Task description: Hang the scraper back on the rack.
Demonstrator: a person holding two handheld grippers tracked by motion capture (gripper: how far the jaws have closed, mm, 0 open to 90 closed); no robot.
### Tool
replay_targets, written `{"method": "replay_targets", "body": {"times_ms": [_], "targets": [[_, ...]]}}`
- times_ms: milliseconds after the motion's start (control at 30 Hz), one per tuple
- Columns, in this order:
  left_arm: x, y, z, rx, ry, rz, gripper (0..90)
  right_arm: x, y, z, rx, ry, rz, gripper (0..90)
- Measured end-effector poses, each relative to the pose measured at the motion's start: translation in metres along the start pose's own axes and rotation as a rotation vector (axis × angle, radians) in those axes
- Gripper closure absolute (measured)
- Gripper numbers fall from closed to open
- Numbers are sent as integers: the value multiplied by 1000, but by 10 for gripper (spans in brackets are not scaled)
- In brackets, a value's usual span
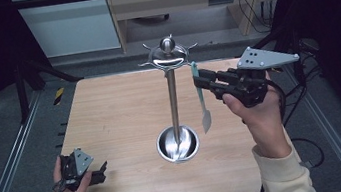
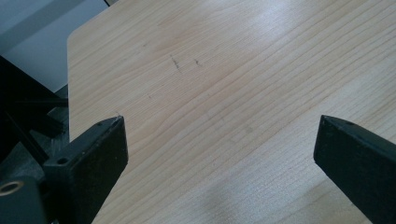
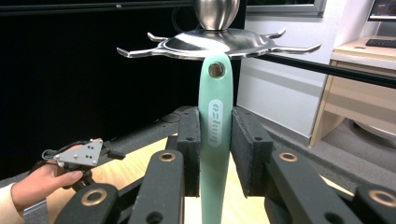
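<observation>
Your right gripper (image 3: 215, 154) clamps its black jaws on the handle of a mint-green spatula (image 3: 215, 140), held upright with its hanging hole just below the hooked top disc of a steel utensil stand (image 3: 219, 43). From the high view, the spatula (image 1: 202, 101) hangs blade-down beside the stand's pole (image 1: 174, 103), above the stand's round base (image 1: 178, 145), which sits on the wooden table (image 1: 110, 114). Your left gripper (image 2: 219, 154) rests low at the table's near left corner, its jaws spread wide over bare wood, grasping nothing; your left hand (image 1: 70, 188) holds it there.
</observation>
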State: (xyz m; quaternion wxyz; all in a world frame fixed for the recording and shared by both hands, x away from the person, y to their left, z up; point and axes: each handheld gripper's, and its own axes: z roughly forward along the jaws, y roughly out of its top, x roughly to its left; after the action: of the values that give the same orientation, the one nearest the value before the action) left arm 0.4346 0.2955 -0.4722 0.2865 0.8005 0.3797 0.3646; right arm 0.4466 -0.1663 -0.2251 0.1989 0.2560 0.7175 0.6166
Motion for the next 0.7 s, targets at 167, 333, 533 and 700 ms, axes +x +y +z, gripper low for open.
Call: {"method": "replay_targets", "body": {"times_ms": [167,333,533,700], "targets": [[0,0,0,2,-3,0,27,2,0,2,0,-13,-8,740],[-2,0,1,4,-6,8,27,3,-2,5,-13,-24,-10,740],[0,-2,1,6,-5,-6,27,4,-2,7,-19,-37,-21,740],[0,-1,1,8,-2,-4,27,5,-3,7,-21,-42,-25,740]]}}
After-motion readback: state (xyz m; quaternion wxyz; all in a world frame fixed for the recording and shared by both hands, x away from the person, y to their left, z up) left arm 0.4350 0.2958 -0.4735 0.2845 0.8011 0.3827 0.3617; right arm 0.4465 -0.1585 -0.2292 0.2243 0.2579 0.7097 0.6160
